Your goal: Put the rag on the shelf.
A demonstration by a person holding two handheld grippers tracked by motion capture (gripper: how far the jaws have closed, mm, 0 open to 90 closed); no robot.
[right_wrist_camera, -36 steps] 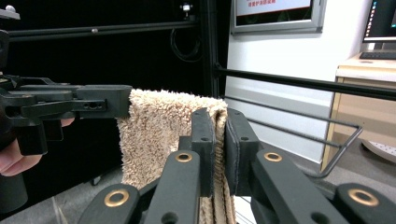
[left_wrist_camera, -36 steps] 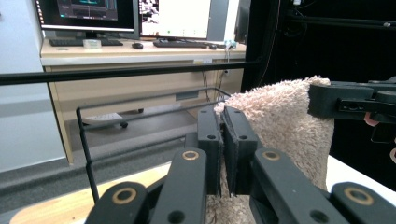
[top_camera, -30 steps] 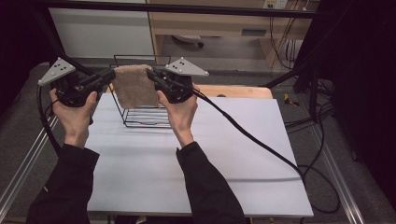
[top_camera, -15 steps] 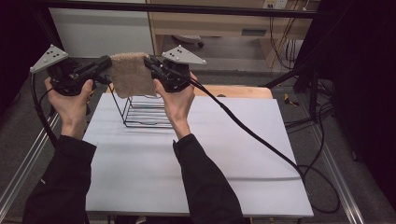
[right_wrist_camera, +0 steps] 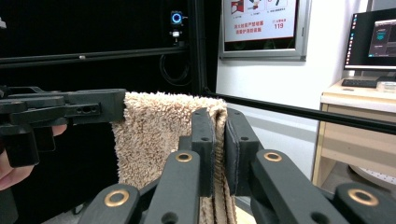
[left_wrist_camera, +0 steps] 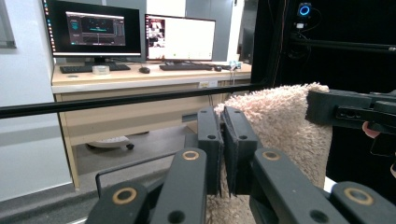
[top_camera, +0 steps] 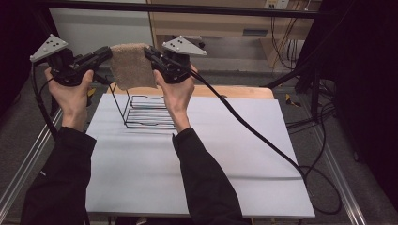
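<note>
A folded beige towel (top_camera: 132, 65) hangs in the air between both hands, above a black wire rack (top_camera: 143, 111) on the white table (top_camera: 197, 159). My left gripper (top_camera: 109, 52) is shut on the towel's upper left corner and my right gripper (top_camera: 149, 51) is shut on its upper right corner. In the left gripper view the jaws (left_wrist_camera: 227, 140) pinch the fluffy towel (left_wrist_camera: 280, 126) edge, with the other gripper (left_wrist_camera: 350, 109) at the right. In the right gripper view the jaws (right_wrist_camera: 219, 144) clamp the towel (right_wrist_camera: 154, 135), and the other gripper (right_wrist_camera: 60, 112) holds its far corner.
The wire rack stands near the table's far left, just under the towel. A wooden board (top_camera: 234, 91) lies along the far table edge. Cables (top_camera: 263, 140) trail across the table's right part. A desk with monitors (left_wrist_camera: 135, 37) stands beyond the black frame bar (left_wrist_camera: 116, 100).
Both hands have risen together, lifting the towel higher above the wire rack. Both grips stay as they were.
</note>
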